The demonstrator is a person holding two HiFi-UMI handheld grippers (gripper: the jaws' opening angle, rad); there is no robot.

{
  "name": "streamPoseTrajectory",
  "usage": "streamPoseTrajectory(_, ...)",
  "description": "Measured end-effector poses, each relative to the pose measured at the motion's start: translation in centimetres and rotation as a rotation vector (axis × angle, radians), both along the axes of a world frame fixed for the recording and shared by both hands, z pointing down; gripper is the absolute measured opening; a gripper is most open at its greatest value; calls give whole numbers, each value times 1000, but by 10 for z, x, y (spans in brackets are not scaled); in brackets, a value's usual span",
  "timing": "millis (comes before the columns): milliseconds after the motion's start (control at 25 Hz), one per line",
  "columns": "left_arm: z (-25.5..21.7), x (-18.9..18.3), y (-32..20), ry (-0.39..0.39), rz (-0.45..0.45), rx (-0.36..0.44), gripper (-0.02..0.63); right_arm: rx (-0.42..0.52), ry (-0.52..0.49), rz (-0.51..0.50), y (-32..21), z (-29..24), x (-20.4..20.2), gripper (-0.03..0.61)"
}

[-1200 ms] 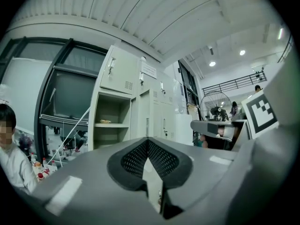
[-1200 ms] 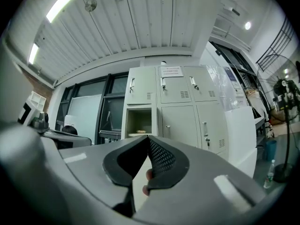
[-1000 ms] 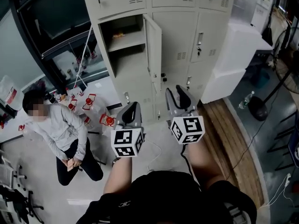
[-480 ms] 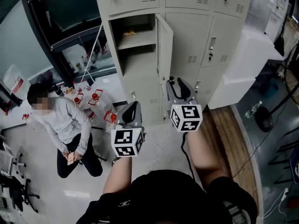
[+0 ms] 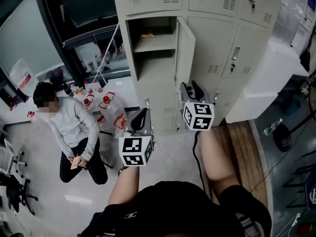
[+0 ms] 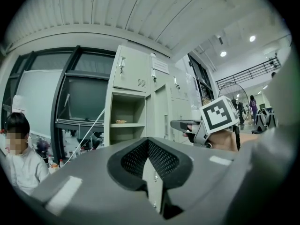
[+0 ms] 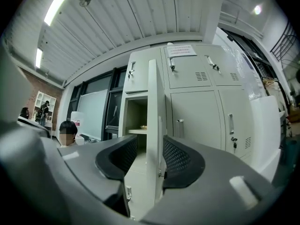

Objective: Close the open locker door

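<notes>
Two grippers go before you: the left gripper (image 6: 148,142) sits nearest, jaw tips together on nothing, while the right gripper (image 7: 150,146) reaches ahead, its jaws just opened wide, pads clear of the open locker door (image 7: 153,102) whose edge shows in the gap. Beyond, that door stands ajar from its shelved compartment (image 5: 153,43) in the locker bank (image 5: 212,38).
</notes>
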State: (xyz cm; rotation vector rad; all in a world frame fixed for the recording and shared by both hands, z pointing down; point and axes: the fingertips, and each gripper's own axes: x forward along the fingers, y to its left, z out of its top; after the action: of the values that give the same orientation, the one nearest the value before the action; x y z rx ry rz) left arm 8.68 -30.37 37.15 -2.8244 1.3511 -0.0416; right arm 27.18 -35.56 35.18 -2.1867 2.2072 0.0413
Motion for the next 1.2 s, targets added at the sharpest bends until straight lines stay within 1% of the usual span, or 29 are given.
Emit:
streamPoseTrajectory(120, 0, -4, -6, -3, -16, -2, 0, -5, -2, -9, -11, 0, 1, 149)
streamPoseTrajectory(320, 6, -8, -11, -12, -35, -9, 0, 12, -6, 0, -19, 0, 2, 147)
streamPoseTrajectory(480, 8, -12, -15, -16, -55, -14, 0, 16, -6, -22, -22, -1, -4, 144)
streamPoseTrajectory(520, 9, -14, -16, -17, -60, -16, 0, 15, -2, -25, -23, -1, -5, 135)
streamPoseTrajectory(560, 9, -15, -16, -18, -66, -19, 0, 13, 5, -26, -24, 0, -7, 108)
streamPoseTrajectory(720, 14, -24, -14, -21, -97, -28, 0, 9, 18, -35, -28, 0, -15, 106)
streamPoseTrajectory(1000, 21, -49, -9, -24, -154, -45, 0, -15, 8, -17, -33, 1, -27, 107)
streamPoseTrajectory(1200, 18, -60, -12, -14, -168, -35, 0, -41, 12, -24, -40, 1, -38, 107)
